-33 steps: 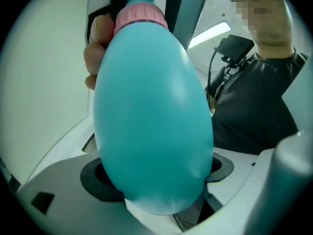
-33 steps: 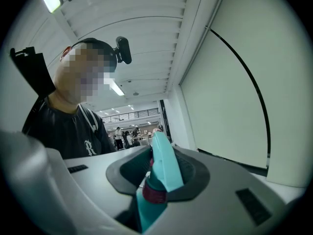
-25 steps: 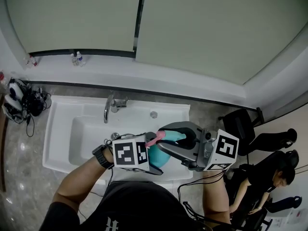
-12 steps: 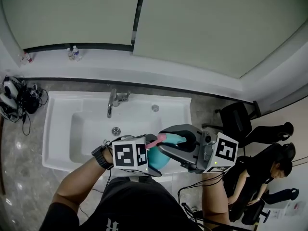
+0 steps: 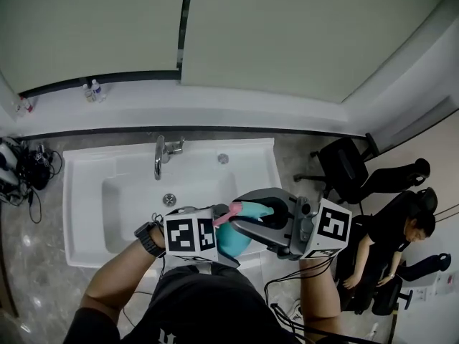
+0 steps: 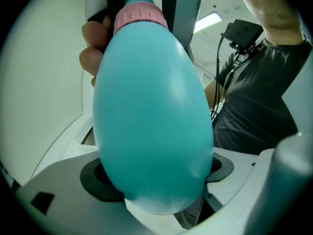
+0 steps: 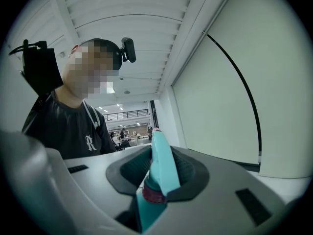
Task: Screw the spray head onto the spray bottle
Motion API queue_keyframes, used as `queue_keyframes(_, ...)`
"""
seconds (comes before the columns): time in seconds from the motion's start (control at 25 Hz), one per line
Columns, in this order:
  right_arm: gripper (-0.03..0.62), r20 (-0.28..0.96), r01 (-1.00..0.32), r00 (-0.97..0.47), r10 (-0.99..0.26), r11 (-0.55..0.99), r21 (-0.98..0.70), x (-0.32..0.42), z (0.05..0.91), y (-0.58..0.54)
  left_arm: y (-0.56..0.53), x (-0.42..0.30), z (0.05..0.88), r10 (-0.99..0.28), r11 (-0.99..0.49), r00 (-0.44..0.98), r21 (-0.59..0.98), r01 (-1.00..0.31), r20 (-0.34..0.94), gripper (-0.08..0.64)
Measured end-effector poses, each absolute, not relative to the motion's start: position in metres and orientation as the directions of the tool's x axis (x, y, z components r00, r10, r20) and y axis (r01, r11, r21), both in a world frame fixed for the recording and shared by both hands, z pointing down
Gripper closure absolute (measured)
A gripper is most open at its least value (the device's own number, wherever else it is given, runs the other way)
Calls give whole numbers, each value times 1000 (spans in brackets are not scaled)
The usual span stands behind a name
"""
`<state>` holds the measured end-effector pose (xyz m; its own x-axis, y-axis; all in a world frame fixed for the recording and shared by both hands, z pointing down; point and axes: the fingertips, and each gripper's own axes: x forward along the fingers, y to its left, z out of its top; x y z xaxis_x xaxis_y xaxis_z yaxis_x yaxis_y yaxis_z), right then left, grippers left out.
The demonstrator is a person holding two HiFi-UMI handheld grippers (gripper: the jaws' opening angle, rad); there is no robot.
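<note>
A teal egg-shaped spray bottle (image 6: 154,116) fills the left gripper view, with its pink collar (image 6: 140,16) at the top. My left gripper (image 6: 159,175) is shut on its lower body. In the head view the spray bottle (image 5: 231,239) hangs over the sink's front right corner, beside my left gripper (image 5: 224,245). The teal spray head (image 5: 251,209) with a pink trigger sits on the bottle's neck, and my right gripper (image 5: 264,218) is shut on it from the right. The right gripper view has the spray head (image 7: 162,166) clamped between the dark pads (image 7: 193,173) of my right gripper (image 7: 160,174).
A white sink (image 5: 86,213) with a chrome faucet (image 5: 161,156) and a drain (image 5: 169,199) lies below the grippers. Small bottles (image 5: 90,90) stand on the back ledge. Cables and headsets (image 5: 16,172) lie at far left. An office chair (image 5: 344,170) and a seated person (image 5: 401,242) are at right.
Both grippers, still shut on the bottle and spray head, have drifted slightly toward the sink's front edge. The head view has shifted a little.
</note>
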<state>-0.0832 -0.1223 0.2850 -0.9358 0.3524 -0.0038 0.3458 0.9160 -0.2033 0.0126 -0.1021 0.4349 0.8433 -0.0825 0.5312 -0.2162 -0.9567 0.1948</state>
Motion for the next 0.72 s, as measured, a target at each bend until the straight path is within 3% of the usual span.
queue_keyframes(0.4,497,-50,313,-950,309,939,-141,-79,272,-110,-90,11,435,-87,-959,836,182,-217,542,110)
queue_keyframes(0.56,404,-87,310,-950,301,942,-130,-58,261,-89,-72,21,429,-150,-951,842,156,-265,519,110)
queue_keyframes(0.72,399,-80,228,-973,217,960,-164,-20,274,-66,-42,33,434,-239,-924,810,131,-359,536,110)
